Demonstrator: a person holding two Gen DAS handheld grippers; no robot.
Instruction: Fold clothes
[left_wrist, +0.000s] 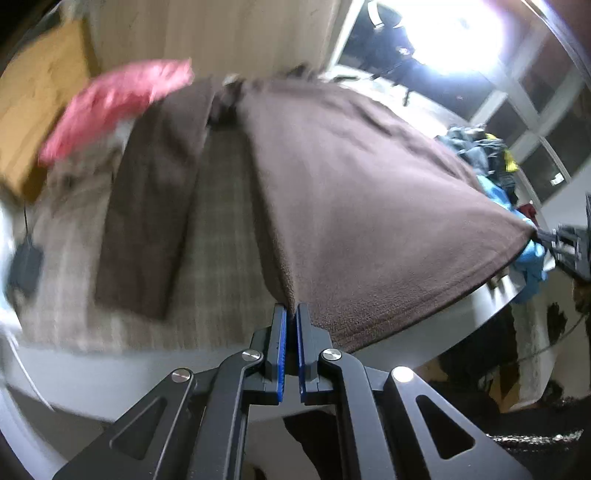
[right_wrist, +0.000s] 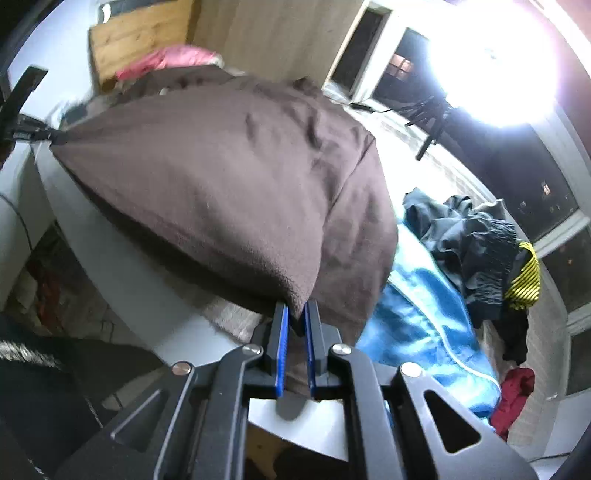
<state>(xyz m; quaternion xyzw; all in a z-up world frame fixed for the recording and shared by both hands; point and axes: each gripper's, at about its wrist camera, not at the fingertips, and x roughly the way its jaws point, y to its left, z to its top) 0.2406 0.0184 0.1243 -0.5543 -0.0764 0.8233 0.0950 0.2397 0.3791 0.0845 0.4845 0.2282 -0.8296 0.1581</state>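
**Brown fleece garment held taut by two corners**

The brown fleece garment is lifted above the plaid-covered bed, its hem stretched between the left gripper, clamped on one corner, and the right gripper, clamped on the other. Toward 12 o'clock, equal tension and level corners should be kept. A clothes pile lies at 3 o'clock.

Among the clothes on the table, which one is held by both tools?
The brown garment. The left tool and the right tool each pinch one of its corners; the blue garment and the dark grey pile lie untouched beside it.
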